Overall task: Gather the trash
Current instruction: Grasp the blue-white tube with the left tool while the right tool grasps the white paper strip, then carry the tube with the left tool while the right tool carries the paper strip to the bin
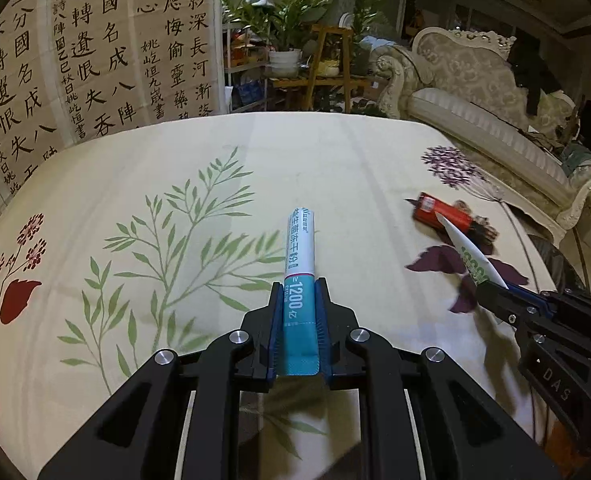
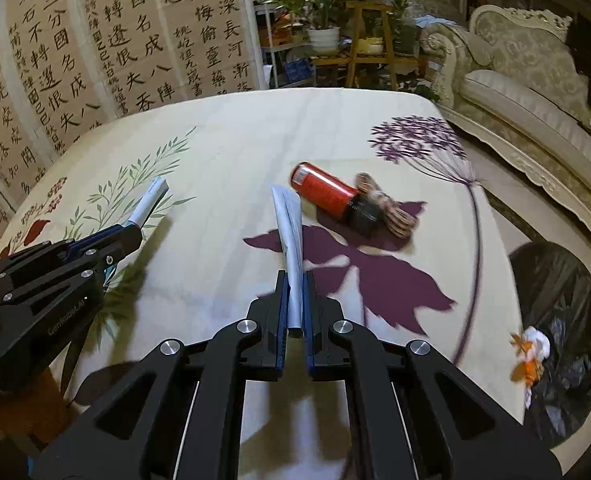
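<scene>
Over the floral tablecloth (image 2: 223,148), beside the black trash bag (image 2: 567,292) holding an orange-and-white wrapper (image 2: 529,354), your left gripper (image 1: 300,300) clamped a teal-and-white sachet stick (image 1: 300,248) and your right gripper (image 2: 295,296) pinched a flattened white wrapper (image 2: 289,224); a red canister (image 2: 327,192) lay on the cloth near a bundle of twine (image 2: 387,208)

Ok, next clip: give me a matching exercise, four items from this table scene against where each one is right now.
Items:
1. teal-and-white stick sachet
2. flat white wrapper with green print
3. red cylindrical can with black cap
4. black rubbish bag

Places:
A. lying on the floral tablecloth
B. clamped in the right gripper
C. beside the table, lower down
D. clamped in the left gripper

Pairs: 1-D, 2-B, 3-A, 4-C
</scene>
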Motion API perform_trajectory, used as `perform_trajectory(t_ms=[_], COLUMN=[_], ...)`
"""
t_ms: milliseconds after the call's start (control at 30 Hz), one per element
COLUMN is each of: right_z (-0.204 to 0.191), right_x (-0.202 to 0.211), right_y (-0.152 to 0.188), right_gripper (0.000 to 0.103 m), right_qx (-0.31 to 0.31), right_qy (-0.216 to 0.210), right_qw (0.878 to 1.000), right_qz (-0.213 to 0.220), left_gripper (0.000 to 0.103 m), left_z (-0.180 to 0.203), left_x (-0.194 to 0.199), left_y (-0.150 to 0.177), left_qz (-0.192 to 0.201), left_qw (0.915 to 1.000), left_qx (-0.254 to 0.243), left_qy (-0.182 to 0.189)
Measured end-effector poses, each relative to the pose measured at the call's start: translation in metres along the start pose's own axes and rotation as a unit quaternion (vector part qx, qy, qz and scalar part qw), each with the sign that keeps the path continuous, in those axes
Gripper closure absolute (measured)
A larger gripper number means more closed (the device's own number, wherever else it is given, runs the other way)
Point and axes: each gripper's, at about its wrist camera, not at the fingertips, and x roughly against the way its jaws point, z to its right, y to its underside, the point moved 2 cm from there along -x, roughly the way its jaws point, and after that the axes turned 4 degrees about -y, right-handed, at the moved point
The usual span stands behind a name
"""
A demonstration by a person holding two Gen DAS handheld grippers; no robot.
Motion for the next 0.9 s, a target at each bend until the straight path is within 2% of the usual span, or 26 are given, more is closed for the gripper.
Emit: perform_trajectory(t_ms=[400, 700, 900], right_z=[0.051, 0.109, 0.15], right_x=[0.05, 0.084, 0.101], right_y=[0.023, 0.043, 0.059], right_gripper=[0.096, 0.096, 0.096], right_qx=[-0.054, -0.101, -0.135], right_qy=[0.056, 0.118, 0.151], right_qw=[0.996, 0.985, 0.976], right_qz=[0.05, 0.076, 0.083], left_gripper=[0.086, 0.086, 0.086], left_z=[0.048, 0.113, 0.167], left_x=[0.029, 0.043, 0.047], left_y=[0.006, 0.008, 0.008], left_qz=[0.028, 0.047, 0.058], left_qw=[0.999, 0.9945, 0.9875], left_qx=[-0.022, -0.064, -0.103], left_qy=[0.025, 0.068, 0.105])
